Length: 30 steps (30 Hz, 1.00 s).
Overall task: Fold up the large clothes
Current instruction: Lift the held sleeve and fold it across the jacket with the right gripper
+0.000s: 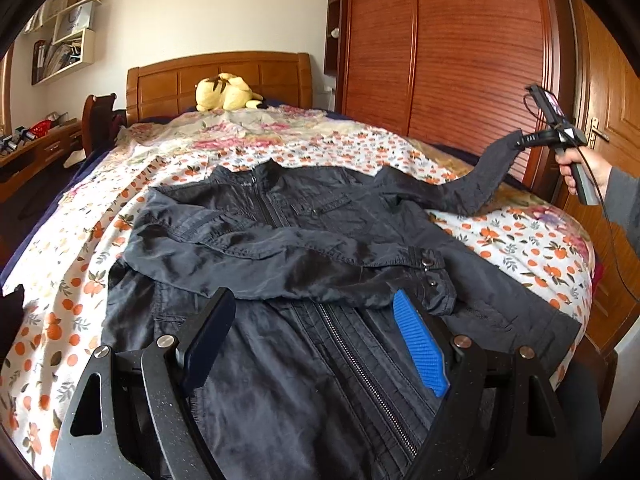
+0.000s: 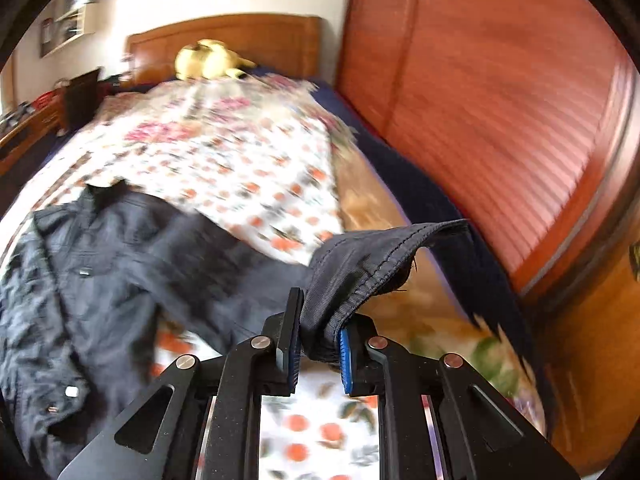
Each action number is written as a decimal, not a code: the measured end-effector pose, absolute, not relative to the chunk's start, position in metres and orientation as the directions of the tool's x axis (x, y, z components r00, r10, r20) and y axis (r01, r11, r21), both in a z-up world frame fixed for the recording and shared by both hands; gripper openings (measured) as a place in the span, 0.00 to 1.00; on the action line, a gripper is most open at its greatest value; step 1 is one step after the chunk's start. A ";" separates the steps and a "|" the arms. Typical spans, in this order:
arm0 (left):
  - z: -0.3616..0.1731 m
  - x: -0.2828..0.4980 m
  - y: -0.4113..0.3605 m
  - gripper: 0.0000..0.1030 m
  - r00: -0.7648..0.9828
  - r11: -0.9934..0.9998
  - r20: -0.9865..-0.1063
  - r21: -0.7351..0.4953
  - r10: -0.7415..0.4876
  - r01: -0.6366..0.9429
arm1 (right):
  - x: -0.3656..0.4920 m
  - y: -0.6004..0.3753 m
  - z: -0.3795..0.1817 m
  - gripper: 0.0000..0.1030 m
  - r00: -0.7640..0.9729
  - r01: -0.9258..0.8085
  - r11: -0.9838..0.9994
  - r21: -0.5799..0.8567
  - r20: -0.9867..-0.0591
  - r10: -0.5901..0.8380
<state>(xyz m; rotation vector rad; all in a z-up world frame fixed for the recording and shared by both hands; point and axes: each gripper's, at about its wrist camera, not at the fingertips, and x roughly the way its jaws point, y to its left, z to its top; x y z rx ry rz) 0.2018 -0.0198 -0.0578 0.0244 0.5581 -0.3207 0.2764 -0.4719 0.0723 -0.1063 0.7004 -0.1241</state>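
On the bed (image 1: 500,240), over a quilt printed with oranges and flowers (image 1: 320,148), a black zip-front jacket (image 1: 304,216) lies face up with its collar toward the wooden headboard (image 1: 224,76). One sleeve is folded across the chest, its snap-button cuff (image 1: 430,266) resting near the central zipper (image 1: 360,360).

Left wrist view: the left gripper (image 1: 316,344) sits low over the jacket's lower front, jaws spread wide with nothing between them; the blue ribbed pad of one finger (image 1: 420,348) lies just beside the folded cuff, and the other finger is seen edge-on and dark. To the far right, the person's hand (image 1: 588,168) holds the right gripper (image 1: 520,142) above the bed's edge, with the jacket's other sleeve (image 1: 480,184) drawn up and outward from the shoulder to its tip.

Right wrist view (motion-blurred): the right gripper (image 2: 319,338) is closed narrowly on the end of that sleeve, the stitched cuff (image 2: 380,264) bunched between the blue pads and flaring open above them. The jacket's body (image 2: 100,264) spreads to the left on the quilt (image 2: 240,160).

Background: a yellow plush toy (image 1: 226,92) lies at the headboard; a reddish wooden wardrobe (image 1: 440,48) stands along the right side of the bed, wall shelves (image 1: 68,36) hang at upper left, and a wooden desk (image 1: 36,148) stands at the left.
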 end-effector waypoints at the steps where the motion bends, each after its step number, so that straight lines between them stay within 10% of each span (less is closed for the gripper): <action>1: -0.055 0.198 -0.016 0.80 0.805 0.951 -0.516 -0.064 -0.292 0.304 | 0.271 -0.456 0.081 0.15 0.771 0.054 0.987 -0.150 -0.622 -0.137; 16: -0.040 0.178 0.039 0.80 0.850 0.966 -0.459 -0.100 -0.256 0.237 | 0.156 -0.250 0.174 0.14 0.874 -0.310 0.908 -0.282 -0.461 0.155; 30: -0.043 0.181 0.057 0.80 0.853 0.973 -0.468 -0.106 -0.230 0.204 | 0.161 -0.196 0.141 0.14 0.766 -0.535 0.807 -0.251 -0.548 0.337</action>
